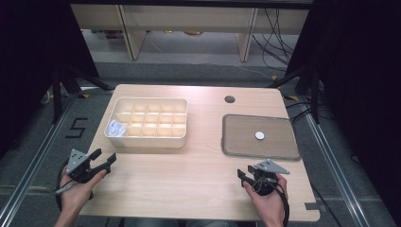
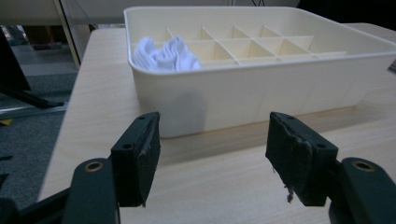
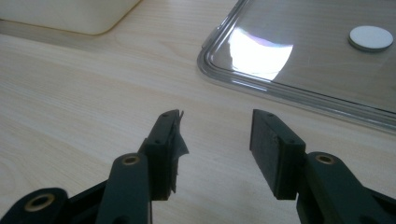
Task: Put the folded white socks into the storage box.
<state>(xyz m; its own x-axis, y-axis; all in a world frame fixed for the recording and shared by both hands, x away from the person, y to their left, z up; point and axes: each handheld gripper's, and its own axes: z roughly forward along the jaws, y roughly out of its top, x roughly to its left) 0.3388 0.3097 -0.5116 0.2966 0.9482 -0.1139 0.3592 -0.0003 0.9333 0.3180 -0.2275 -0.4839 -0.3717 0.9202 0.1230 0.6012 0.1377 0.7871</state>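
Observation:
A cream divided box (image 1: 147, 123) (image 2: 261, 79) stands at the table's left back. White crumpled cloth (image 1: 116, 127) (image 2: 164, 55) lies in its near-left compartment. A metal tray (image 1: 261, 137) (image 3: 299, 88) lies at the right with a small white disc (image 1: 259, 135) (image 3: 371, 38) on it. My left gripper (image 1: 105, 157) (image 2: 212, 156) is open near the table's front-left edge, short of the box, nothing between its jaws. My right gripper (image 1: 244, 176) (image 3: 215, 151) is open in front of the tray's near-left corner, holding nothing.
The light wooden table (image 1: 189, 179) has a round cable hole (image 1: 230, 99) near its back edge. Black stands and cables flank it on both sides, and shelf legs stand behind. Bare wood lies between my two grippers.

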